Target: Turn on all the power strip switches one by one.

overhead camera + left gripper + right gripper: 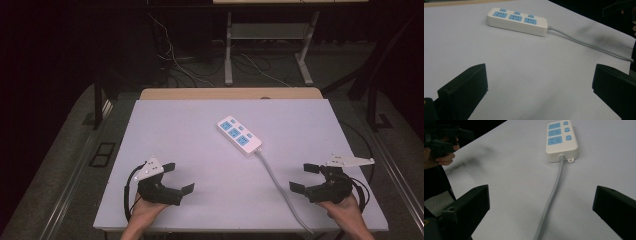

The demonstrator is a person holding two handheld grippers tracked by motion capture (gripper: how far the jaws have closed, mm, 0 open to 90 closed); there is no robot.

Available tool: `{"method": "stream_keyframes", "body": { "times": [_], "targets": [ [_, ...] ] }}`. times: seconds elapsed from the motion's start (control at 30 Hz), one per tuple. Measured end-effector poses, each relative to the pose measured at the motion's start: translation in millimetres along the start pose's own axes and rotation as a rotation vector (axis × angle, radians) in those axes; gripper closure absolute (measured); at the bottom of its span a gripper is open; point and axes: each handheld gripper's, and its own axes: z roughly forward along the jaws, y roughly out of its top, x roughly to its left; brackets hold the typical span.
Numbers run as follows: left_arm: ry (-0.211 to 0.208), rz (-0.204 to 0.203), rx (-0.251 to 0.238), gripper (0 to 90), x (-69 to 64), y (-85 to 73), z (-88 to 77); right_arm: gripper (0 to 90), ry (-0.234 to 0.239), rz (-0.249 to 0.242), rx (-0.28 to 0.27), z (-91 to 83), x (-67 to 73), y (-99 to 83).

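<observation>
- Left gripper (178, 178) and right gripper (301, 177) hover at the near edge of the table (165, 125), jaws spread wide, nothing between them.
- The strip (239, 135) lies beyond both, mid-table, at an angle, well apart from either gripper.
- Its cord (276, 180) runs from the strip back past the right gripper and off the near edge.
- Best approach, I judge: come at the strip across its narrow width, keeping off the cord.
- Beyond the table, desk legs (229, 50) and floor cables (175, 65); nothing blocks the reach.

White rectangular power strip (239, 135) with blue sockets is showing smooth, slightly glossy plastic; its grey cable (278, 181) is looking rubbery; pale matt table (180, 135) is appearing smooth.
</observation>
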Motion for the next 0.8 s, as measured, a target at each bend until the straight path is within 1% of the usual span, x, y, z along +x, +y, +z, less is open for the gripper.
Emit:
{"method": "stream_keyframes", "body": {
  "times": [0.2,0.23,0.3,0.33,0.4,0.7,0.8],
  "targets": [
    [0.007,-0.007,0.007,0.0,0.4,-1.2,0.5,0.8,-0.003,-0.008,0.023,2.4,1.6,1.8],
    [0.009,-0.009,0.006,0.0,0.5,-1.3,0.2,0.8,-0.001,-0.013,0.037,4.3,2.2,2.7],
    [0.009,-0.011,0.006,0.0,0.7,-1.4,0.0,0.8,-0.003,-0.018,0.044,5.1,2.5,3.2],
    [0.011,-0.011,0.006,0.0,1.0,-1.5,-0.3,0.8,-0.004,-0.023,0.06,6.7,2.8,4.6],
    [0.014,-0.012,0.005,0.0,1.7,-1.8,-0.9,0.8,-0.003,-0.023,0.065,7.4,2.6,5.5],
    [0.014,-0.015,0.017,0.0,4.4,-2.8,2.6,0.8,0.01,-0.031,0.095,11.5,2.2,17.2],
    [0.011,-0.017,0.024,0.0,4.6,-3.3,4.7,0.8,0.018,-0.035,0.108,12.9,1.3,24.1]
  ]
}}
